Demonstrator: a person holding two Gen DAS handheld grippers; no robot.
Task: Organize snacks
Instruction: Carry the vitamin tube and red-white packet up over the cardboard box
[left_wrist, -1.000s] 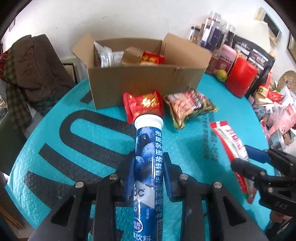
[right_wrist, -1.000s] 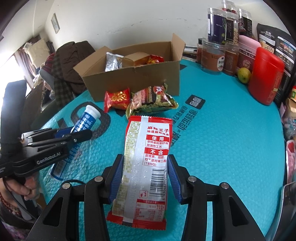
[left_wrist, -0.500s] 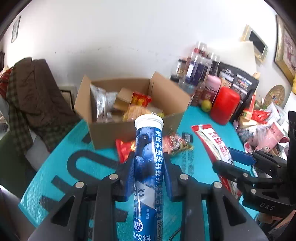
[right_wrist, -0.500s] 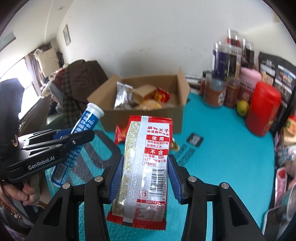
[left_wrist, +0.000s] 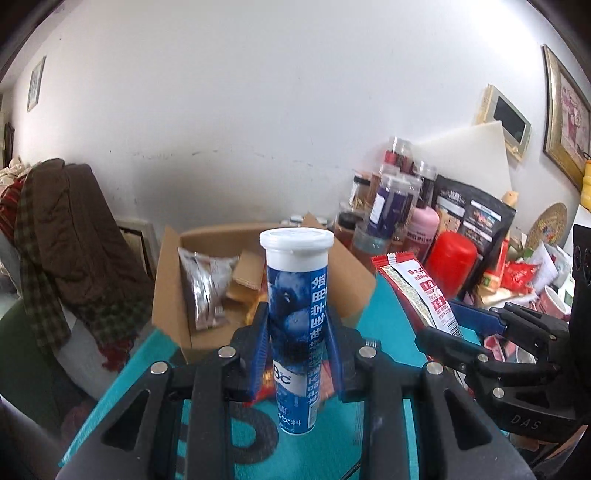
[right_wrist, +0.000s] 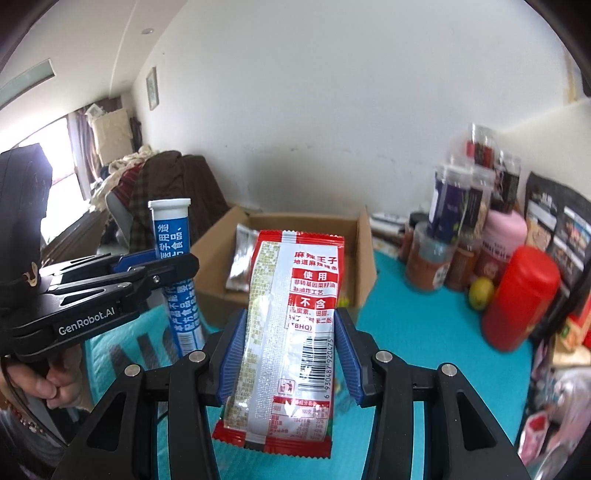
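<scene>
My left gripper (left_wrist: 297, 325) is shut on a blue tube with a white cap (left_wrist: 297, 295), held upright above the teal table. My right gripper (right_wrist: 290, 332) is shut on a red and white snack packet (right_wrist: 291, 325), also lifted off the table. Behind both stands an open cardboard box (left_wrist: 170, 288) that holds a silver packet (left_wrist: 205, 288) and other snacks. In the right wrist view the left gripper (right_wrist: 184, 264) and its blue tube (right_wrist: 173, 258) show at the left, the cardboard box (right_wrist: 214, 284) behind. In the left wrist view the right gripper (left_wrist: 439, 325) carries the snack packet (left_wrist: 417, 288) at the right.
Jars and bottles (right_wrist: 461, 221), a red canister (right_wrist: 521, 299), a pink container (right_wrist: 502, 236) and a lime (right_wrist: 480, 293) crowd the table's right side. A brown jacket on a chair (left_wrist: 70, 266) stands left of the teal table (right_wrist: 424, 339). A hand (right_wrist: 55, 376) holds the left gripper.
Both grippers have risen off the table with their loads and tilted up, so the wall fills more of each view. The box now sits lower and closer behind the held items.
</scene>
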